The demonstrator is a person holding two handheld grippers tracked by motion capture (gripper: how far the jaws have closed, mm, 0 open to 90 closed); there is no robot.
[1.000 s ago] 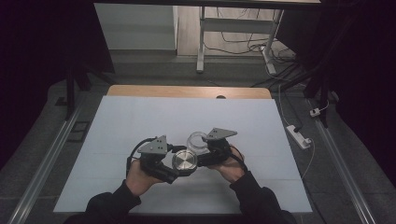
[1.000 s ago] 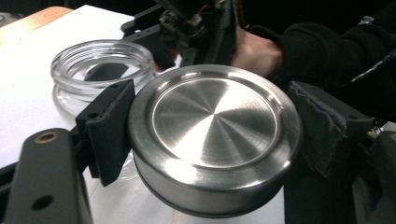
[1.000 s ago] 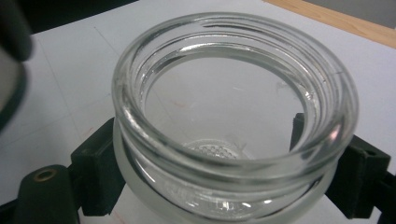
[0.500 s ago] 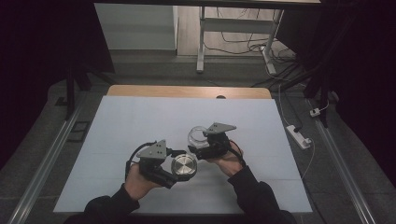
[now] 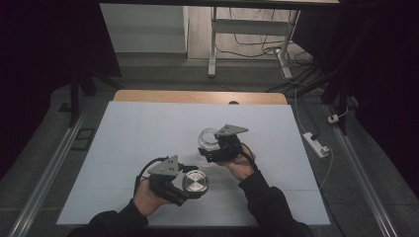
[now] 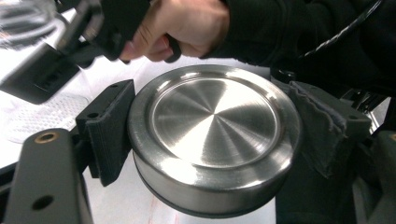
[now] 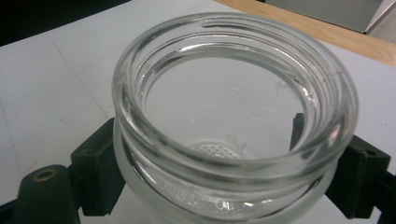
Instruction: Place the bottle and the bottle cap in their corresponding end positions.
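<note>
Looking along the left gripper [image 6: 212,140], its own view shows the two black jaws pressed against opposite sides of a round brushed-steel lid [image 6: 212,140] with a raised rim and fine concentric turning marks, detail the high view reduces to a small bright disc [image 5: 195,182]. The right gripper view shows a clear glass jar [image 7: 233,116], its mouth open, with a threaded neck and a dimpled base, clamped at its sides between the right gripper [image 7: 233,186]; from above, this jar [image 5: 208,138] is a faint pale ring over the white table mat [image 5: 148,123]. Both jars' undersides are cut off, so whether either touches the mat is unclear. The left hand [image 5: 148,195] sits nearer the person, the right hand [image 5: 239,165] farther forward, lid and jar apart.
</note>
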